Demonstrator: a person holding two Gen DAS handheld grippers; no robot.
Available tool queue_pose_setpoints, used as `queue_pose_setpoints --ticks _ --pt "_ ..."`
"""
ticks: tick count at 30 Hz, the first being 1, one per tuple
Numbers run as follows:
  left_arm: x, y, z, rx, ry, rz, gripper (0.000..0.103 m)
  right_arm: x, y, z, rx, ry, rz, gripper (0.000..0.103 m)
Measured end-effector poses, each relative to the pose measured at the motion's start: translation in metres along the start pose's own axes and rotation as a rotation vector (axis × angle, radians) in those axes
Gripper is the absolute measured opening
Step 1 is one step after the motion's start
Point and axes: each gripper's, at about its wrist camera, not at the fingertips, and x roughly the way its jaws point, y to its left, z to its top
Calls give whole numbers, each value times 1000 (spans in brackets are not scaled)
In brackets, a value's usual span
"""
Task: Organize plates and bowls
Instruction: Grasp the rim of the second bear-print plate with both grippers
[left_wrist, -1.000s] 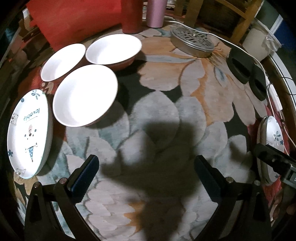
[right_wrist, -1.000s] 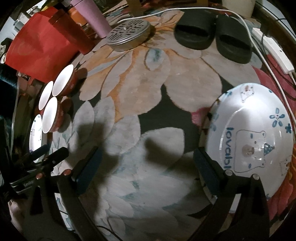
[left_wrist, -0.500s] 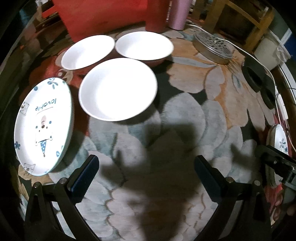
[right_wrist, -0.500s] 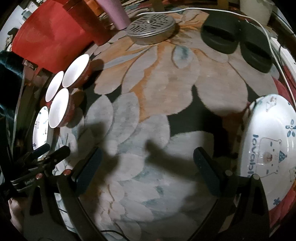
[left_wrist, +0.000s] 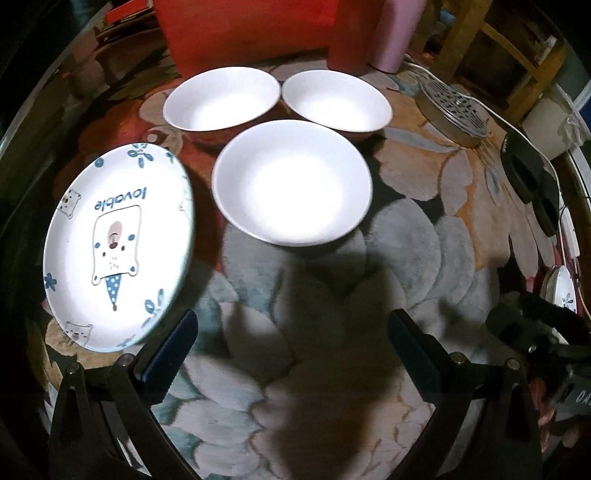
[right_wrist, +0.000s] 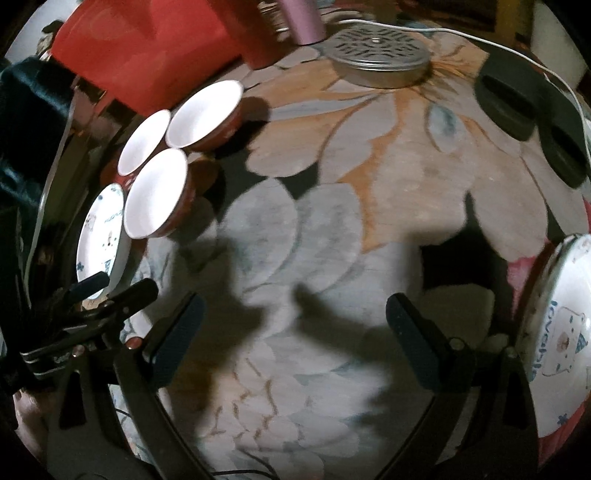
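Observation:
Three white bowls with red outsides stand on a flowered rug: the nearest bowl (left_wrist: 291, 182) (right_wrist: 157, 197), a back left bowl (left_wrist: 221, 98) (right_wrist: 144, 142) and a back right bowl (left_wrist: 336, 99) (right_wrist: 203, 114). A "lovable" bear plate (left_wrist: 118, 245) (right_wrist: 99, 236) lies left of them. My left gripper (left_wrist: 291, 347) hovers open in front of the nearest bowl, empty. My right gripper (right_wrist: 291, 336) is open over bare rug. A second bear plate (right_wrist: 557, 332) (left_wrist: 565, 291) lies just right of it.
A round metal perforated lid (right_wrist: 380, 55) (left_wrist: 458, 110) and black slippers (right_wrist: 532, 110) lie at the rug's far side, with a white cable (right_wrist: 480, 35). A red cup (right_wrist: 255, 37), a pink cup (right_wrist: 303, 18) and a red panel (left_wrist: 251, 29) stand behind the bowls.
My left gripper has swung left toward the bowls, which now sit centred ahead. My right gripper has also turned left, so the right bear plate slid to the frame's edge.

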Motion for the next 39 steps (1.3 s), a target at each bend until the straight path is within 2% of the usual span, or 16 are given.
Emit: queue_pose_setpoints --ticks 6,16,21,25,27,29,30,32,33,34,35,38,39 --pt "-5 41 -1 -14 -26 7 102 14 37 0 -81 32 28 100" --pt "0 146 -10 -126 -17 72 102 51 113 -4 -166 119 123 98" --pt "-5 188 -10 -183 -55 77 102 65 148 1 -164 125 177 97" --pt "-8 207 -11 -243 -75 62 102 79 171 10 -133 118 206 90" --pt "-5 217 -11 -269 -72 60 102 89 181 15 -112 123 205 85" --pt "-2 224 -13 -298 -64 50 101 99 188 17 -95 130 192 69" --pt "1 224 -9 -303 -61 46 100 106 192 18 -85 138 175 65" --pt "5 226 -9 -308 -52 38 99 113 194 19 -66 153 157 42" --pt "5 226 -8 -308 -49 34 98 117 194 18 -59 164 151 35" --pt "6 226 -7 -306 -47 30 98 123 195 17 -51 184 153 20" --pt "7 227 -7 -304 -43 21 97 125 195 17 -45 188 168 17" --pt "13 228 -3 -301 -29 4 93 123 199 16 -104 180 162 18" --pt "14 229 -1 -300 -25 -1 89 122 197 15 -118 187 172 18"
